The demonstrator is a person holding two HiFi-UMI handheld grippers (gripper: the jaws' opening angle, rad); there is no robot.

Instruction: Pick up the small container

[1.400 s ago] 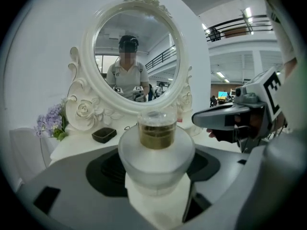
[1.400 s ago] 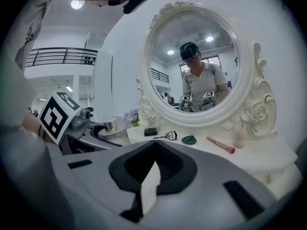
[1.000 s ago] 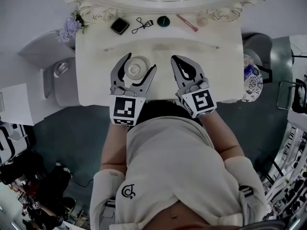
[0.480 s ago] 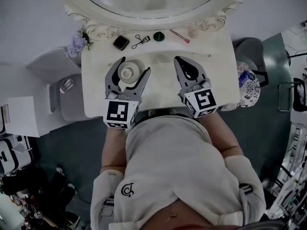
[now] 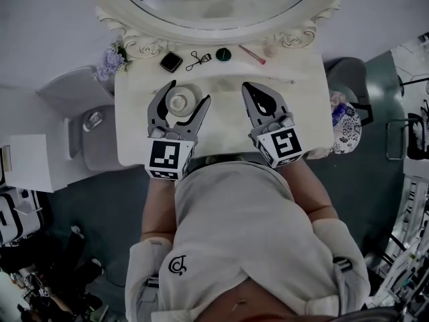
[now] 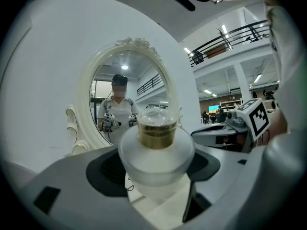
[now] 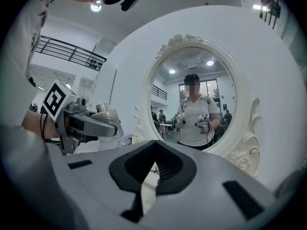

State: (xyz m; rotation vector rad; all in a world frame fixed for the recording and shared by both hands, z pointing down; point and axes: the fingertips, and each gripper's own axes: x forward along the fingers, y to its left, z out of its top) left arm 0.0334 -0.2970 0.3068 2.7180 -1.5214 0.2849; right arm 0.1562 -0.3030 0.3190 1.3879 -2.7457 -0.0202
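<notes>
The small container (image 5: 178, 102) is a frosted white jar with a gold band and a clear lid. It sits between the jaws of my left gripper (image 5: 186, 94) over the left half of the white vanity table (image 5: 221, 123). In the left gripper view the container (image 6: 156, 150) fills the gap and both jaws press its sides, so the left gripper (image 6: 156, 181) is shut on it. My right gripper (image 5: 257, 91) hovers over the table's right half, shut and empty. The right gripper view shows its jaws (image 7: 144, 188) meeting, with the container (image 7: 104, 115) off to the left.
An oval mirror (image 5: 214, 5) stands at the table's back. Along its foot lie a black compact (image 5: 171, 62), an eyelash curler (image 5: 198, 58), a dark round lid (image 5: 223, 54) and a pink stick (image 5: 253, 54). Purple flowers (image 5: 110, 62) sit at the back left corner.
The head view has shifted, so the table sits a little differently in frame. Both grippers keep their places over it, the container still between the left jaws.
</notes>
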